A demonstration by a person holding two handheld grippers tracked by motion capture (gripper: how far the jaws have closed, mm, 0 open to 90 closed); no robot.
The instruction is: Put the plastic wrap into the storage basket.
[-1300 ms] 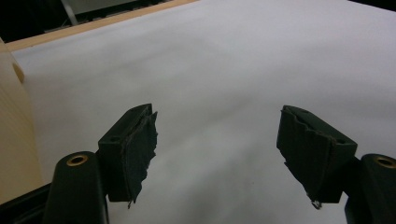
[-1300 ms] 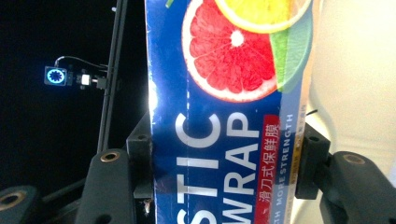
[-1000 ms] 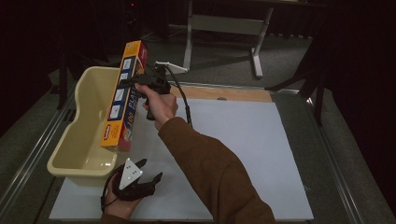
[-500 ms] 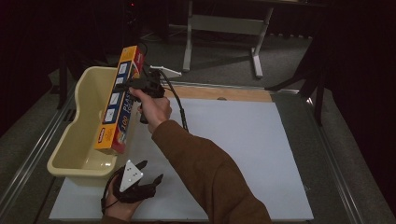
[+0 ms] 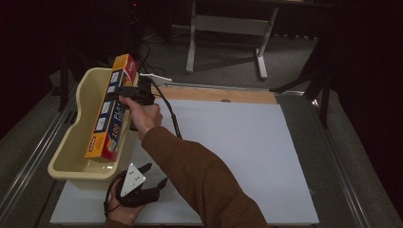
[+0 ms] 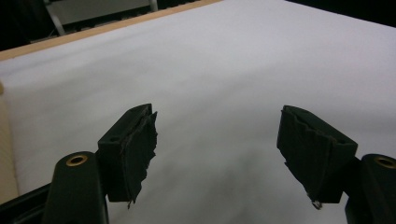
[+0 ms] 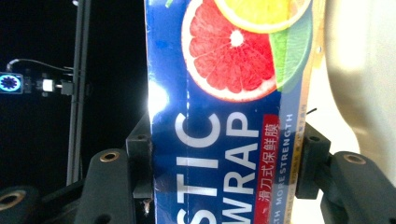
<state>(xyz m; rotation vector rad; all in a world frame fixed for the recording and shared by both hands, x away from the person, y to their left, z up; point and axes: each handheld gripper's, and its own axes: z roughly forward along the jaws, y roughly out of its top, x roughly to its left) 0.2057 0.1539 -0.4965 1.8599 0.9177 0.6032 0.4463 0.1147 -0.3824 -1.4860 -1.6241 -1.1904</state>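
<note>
1. The box [image 5: 110,111] of plastic wrap is long, orange and blue. It hangs tilted over the tub [image 5: 71,142], with its low end down inside.
2. The right gripper [image 5: 124,93] has its jaws clamped on the box, one pad on each side. You can see this up close in the right gripper view, where the box [image 7: 229,112] sits tight between the two black jaws.
3. What changed: a second ago the box was held higher, and its low end was near the tub's rim. Now the box has come down and moved toward 9 o'clock, so more of it is over the tub.
4. That means the box is on its way into the tub. It may not be resting on the bottom yet, but it is hard to tell in this dim view.
5. The left gripper [image 5: 153,176] is at 6 o'clock from the tub, low over the white mat [image 5: 247,152]. Its jaws are wide apart and hold nothing. It has not moved.
6. Next, I think the box should go lower, and then the right jaws can let go.
</note>
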